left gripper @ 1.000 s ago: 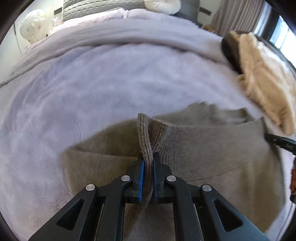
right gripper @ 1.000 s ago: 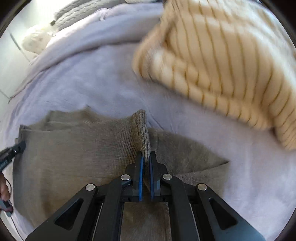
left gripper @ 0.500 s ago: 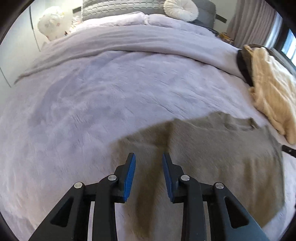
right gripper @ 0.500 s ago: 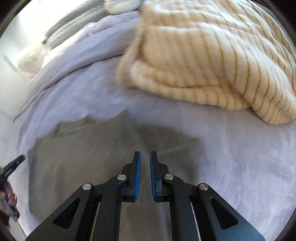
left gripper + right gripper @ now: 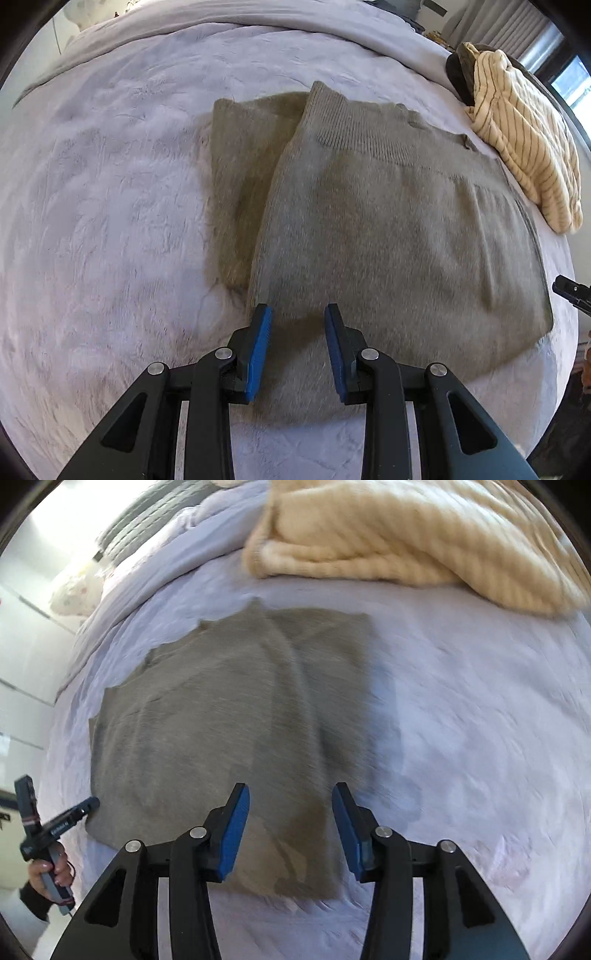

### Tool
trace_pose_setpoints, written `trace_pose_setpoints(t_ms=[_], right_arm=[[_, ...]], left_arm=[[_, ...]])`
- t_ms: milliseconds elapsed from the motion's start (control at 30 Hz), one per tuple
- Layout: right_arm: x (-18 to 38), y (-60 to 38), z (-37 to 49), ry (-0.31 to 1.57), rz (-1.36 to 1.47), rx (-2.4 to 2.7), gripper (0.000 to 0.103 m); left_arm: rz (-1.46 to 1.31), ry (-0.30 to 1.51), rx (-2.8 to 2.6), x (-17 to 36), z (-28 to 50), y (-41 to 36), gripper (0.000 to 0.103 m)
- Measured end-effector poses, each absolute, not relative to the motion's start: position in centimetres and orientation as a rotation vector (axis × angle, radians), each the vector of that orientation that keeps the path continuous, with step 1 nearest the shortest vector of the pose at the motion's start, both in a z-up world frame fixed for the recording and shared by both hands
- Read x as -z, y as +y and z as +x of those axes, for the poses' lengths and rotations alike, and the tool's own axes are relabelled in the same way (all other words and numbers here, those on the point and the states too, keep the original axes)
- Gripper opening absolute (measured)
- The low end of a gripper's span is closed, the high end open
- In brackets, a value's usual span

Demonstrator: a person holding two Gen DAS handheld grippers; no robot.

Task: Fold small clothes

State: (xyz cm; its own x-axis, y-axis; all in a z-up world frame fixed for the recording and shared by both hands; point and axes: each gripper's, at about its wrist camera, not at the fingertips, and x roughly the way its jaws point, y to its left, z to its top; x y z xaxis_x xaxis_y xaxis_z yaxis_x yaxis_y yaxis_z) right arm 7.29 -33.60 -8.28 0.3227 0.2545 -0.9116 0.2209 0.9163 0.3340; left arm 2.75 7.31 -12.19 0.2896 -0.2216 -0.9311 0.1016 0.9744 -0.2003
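A grey-brown knit garment [image 5: 388,229] lies flat on the lilac bedcover [image 5: 103,206], with its ribbed edge folded over onto itself at the far side. My left gripper [image 5: 298,321] hangs above the garment's near left edge, open, nothing between its blue pads. In the right wrist view the same garment [image 5: 221,716] spreads out below my right gripper [image 5: 290,805], whose jaws are opening and hold nothing. The left gripper [image 5: 70,818] also shows at that view's left edge, held by a hand [image 5: 51,871].
A cream striped blanket [image 5: 524,136] lies bunched at the bed's right side, close to the garment's far right corner, over a dark item [image 5: 460,74]. Pillows and a grey quilted cushion [image 5: 147,517] sit at the head of the bed. Curtains and a window [image 5: 569,79] stand beyond.
Both grippers let go of the garment's ribbed edge, which now lies folded down flat. Both have drawn back toward the near edge, and the right jaws have spread wider.
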Motion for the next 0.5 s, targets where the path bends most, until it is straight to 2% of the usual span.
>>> trace_pose_setpoints(t_ms=[100,133,167,200,233,333,500], right_arm=[[9.8,-35.1,7.0,1.304,0.527,-0.04,0.05],[10.5,-35.4,7.1,1.318,0.571,-0.055,0.041],[11.1,-35.6,7.0,1.321,0.636,-0.09,0.028],[11.7,-35.6,7.0,1.332,0.686,-0.134,0.022],[12.2,-35.3,7.1,1.346,0.713,-0.166,0.009],[12.4,-35.1,6.4,1.344,0.802,-0.248,0.006],[13.1,-36.8,4.6,1.398,0.766,-0.12,0.005]], left_arm=[[-0.09,1.264,0.209,12.1,2.6,6.9,0.032],[-0.09,1.267,0.205,12.1,2.7,6.8,0.032],[-0.092,1.269,0.203,12.0,2.9,6.7,0.032],[-0.098,1.266,0.203,11.7,2.9,6.7,0.032],[-0.101,1.264,0.203,11.5,2.9,6.8,0.032],[-0.107,1.269,0.198,11.1,2.9,7.4,0.032],[-0.125,1.279,0.173,11.0,2.5,9.1,0.032]])
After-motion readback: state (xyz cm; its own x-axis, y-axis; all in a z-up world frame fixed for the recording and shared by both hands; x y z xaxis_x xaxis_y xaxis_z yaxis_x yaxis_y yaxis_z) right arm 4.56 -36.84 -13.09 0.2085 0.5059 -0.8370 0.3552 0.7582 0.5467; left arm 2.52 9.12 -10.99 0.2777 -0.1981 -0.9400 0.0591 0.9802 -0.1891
